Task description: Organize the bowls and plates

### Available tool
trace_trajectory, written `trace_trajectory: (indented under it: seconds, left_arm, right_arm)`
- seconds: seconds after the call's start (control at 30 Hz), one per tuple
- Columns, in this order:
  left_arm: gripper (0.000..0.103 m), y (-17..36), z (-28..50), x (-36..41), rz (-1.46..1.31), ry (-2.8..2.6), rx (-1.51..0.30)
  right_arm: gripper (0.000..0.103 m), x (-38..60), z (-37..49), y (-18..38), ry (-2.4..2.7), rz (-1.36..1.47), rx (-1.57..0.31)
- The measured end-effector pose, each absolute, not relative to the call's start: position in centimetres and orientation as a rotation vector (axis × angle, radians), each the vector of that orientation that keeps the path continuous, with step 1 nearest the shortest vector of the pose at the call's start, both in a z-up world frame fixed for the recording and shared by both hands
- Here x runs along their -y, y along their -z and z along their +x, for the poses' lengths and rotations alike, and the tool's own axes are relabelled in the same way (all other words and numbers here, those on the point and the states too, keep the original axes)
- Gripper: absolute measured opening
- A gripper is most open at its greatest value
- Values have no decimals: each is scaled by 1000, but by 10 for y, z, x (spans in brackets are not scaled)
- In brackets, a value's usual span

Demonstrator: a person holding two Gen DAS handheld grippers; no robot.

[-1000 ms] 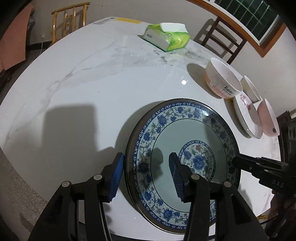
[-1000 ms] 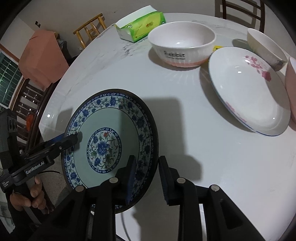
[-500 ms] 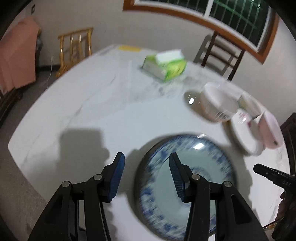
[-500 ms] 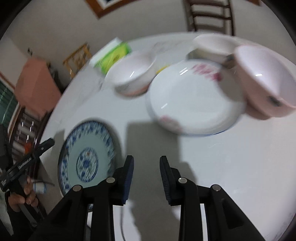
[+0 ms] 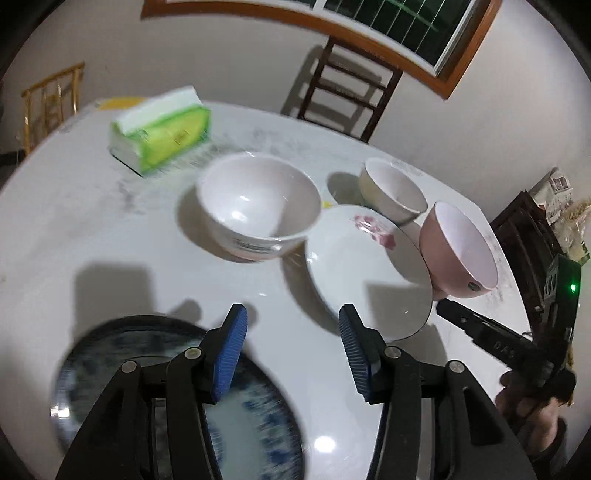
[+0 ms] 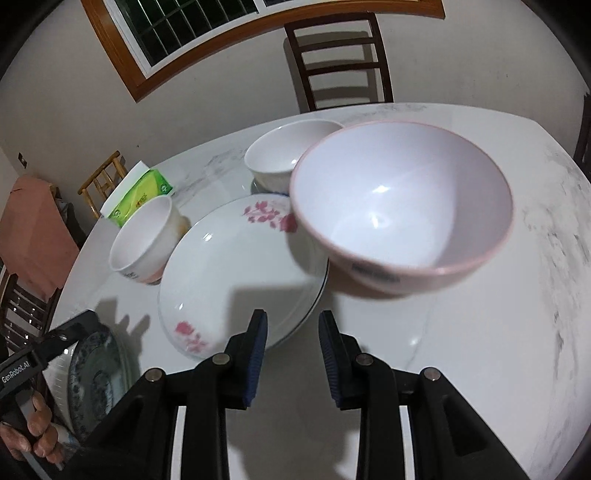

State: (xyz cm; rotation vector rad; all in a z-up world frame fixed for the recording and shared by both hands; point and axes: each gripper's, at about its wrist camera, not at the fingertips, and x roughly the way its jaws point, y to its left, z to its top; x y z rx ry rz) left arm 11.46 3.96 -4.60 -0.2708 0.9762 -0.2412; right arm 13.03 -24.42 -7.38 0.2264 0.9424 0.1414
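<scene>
Grippers off the blue plate, both empty.
Left gripper [image 5: 291, 354] gapes wide, blue plate [image 5: 255, 435] now under its left finger instead of between them; white plate [image 5: 365, 266] lies ahead. Right gripper [image 6: 291, 354], half open, has swung from the blue plate toward the pink bowl [image 6: 399, 218], just ahead on the table [image 6: 517, 332].

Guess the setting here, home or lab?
Most likely a home dining room: a round marble-look table with wooden chairs around it, a barred window in a wood frame, and a tissue pack beside everyday crockery.
</scene>
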Motion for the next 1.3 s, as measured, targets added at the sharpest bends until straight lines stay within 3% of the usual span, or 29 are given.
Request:
trace_trajectory:
  seconds: [0.33, 0.87, 1.07, 1.3]
  left_arm:
    - [33, 84, 152, -14, -344, 229, -1085]
    - [24, 103, 180, -3, -339, 221, -1117]
    - [13, 104, 182, -3, -310, 218, -1125]
    - [13, 101, 173, 0, -272, 252, -1162]
  right_arm:
    - [27, 251, 157, 92, -164, 260, -941]
    - [17, 264, 179, 103, -204, 298, -964]
    - [12, 262, 182, 101, -220, 277, -989]
    - [12, 260, 167, 100, -212, 259, -1070]
